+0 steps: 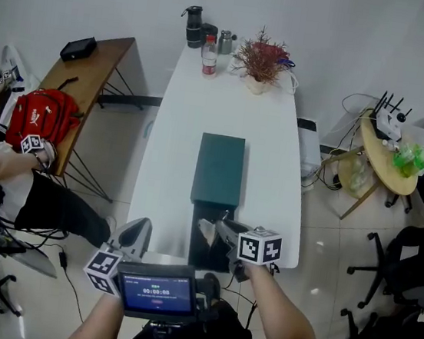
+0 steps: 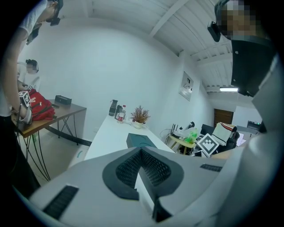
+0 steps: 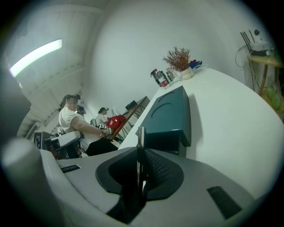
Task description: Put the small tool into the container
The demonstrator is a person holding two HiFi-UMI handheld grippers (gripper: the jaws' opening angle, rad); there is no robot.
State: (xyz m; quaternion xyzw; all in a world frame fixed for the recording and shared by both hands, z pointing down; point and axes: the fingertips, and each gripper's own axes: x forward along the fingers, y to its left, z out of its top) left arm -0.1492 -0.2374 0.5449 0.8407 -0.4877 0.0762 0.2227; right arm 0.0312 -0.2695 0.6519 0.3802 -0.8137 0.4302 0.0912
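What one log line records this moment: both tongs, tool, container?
left tongs: shut, empty | right tongs: shut on small tool, near green container | green container: on white table, small tool not yet inside

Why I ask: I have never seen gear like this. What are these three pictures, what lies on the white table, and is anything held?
No robot here: a person holds a two-jaw gripper in each hand. The head view comes from a camera on the person's head, looking down; the left gripper shows at its left, the right gripper at its right. The marker cubes are parts of the grippers. The other two pictures come from cameras riding on each gripper, looking along its jaws. On the long white table lies a dark green container; at the far end stand bottles and a potted plant. The right gripper's jaws are closed on a thin metal tool. The left gripper's jaws are together, with nothing between them.
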